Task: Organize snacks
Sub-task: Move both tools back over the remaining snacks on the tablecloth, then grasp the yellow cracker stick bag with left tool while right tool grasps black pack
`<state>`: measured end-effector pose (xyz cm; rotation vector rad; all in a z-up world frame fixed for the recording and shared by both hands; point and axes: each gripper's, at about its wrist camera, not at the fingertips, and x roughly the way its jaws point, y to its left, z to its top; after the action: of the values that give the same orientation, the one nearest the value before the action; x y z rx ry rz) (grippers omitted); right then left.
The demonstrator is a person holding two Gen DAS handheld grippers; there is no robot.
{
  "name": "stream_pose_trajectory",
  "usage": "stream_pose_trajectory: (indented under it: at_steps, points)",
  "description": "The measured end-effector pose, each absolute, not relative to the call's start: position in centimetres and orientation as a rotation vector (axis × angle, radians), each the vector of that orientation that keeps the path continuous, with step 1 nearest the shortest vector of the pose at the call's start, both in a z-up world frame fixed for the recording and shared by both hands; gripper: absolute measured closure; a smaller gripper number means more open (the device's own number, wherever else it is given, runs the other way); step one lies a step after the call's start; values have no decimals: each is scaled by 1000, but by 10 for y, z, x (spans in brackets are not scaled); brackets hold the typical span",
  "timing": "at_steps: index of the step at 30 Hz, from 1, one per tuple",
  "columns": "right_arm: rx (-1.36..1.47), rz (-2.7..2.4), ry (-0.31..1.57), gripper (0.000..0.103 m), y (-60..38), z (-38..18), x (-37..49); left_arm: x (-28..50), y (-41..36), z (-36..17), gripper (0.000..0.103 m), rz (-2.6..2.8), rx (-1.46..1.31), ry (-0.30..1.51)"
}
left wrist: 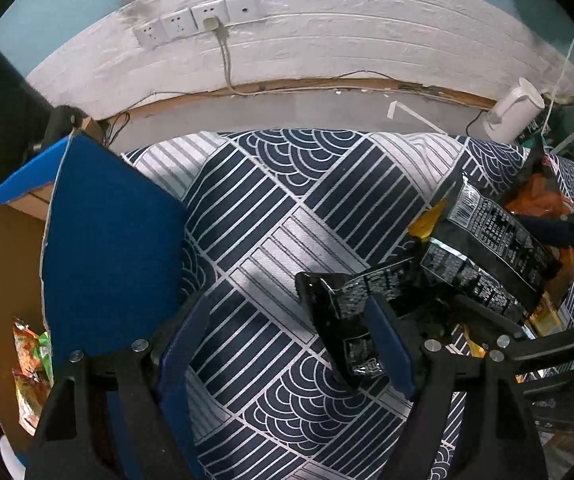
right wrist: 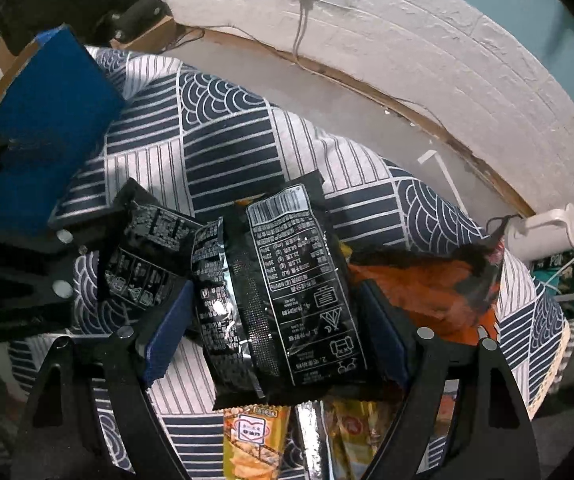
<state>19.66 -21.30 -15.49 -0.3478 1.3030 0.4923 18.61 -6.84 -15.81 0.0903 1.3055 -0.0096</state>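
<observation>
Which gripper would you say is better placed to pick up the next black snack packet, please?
Probably the right gripper: its open jaws already straddle the large black packet. The left gripper has mostly cloth between its jaws, with a smaller black packet at one finger.

A navy-and-white patterned cloth [left wrist: 271, 216] carries black snack packets [right wrist: 287, 280] at right, and a blue-flapped cardboard box [left wrist: 103, 232] at left.
</observation>
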Motion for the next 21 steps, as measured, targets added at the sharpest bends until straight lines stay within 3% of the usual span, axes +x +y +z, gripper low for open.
stream_pose_trajectory:
  at_steps: [4,8,13,21]
  points:
    - [-358,481,1316,22,-210,-157,193,187,-64,-157,22,-12,71,1311]
    - [-357,436,1314,36,-209,-153,184,183,-66,-154,22,-24,75,1318]
    - [-266,385,1318,43,-221,-146,175,174,-67,-148,22,-37,65,1314]
    - [-38,284,1272,43,-268,-123,144,161,-79,-139,22,-56,-12,1342]
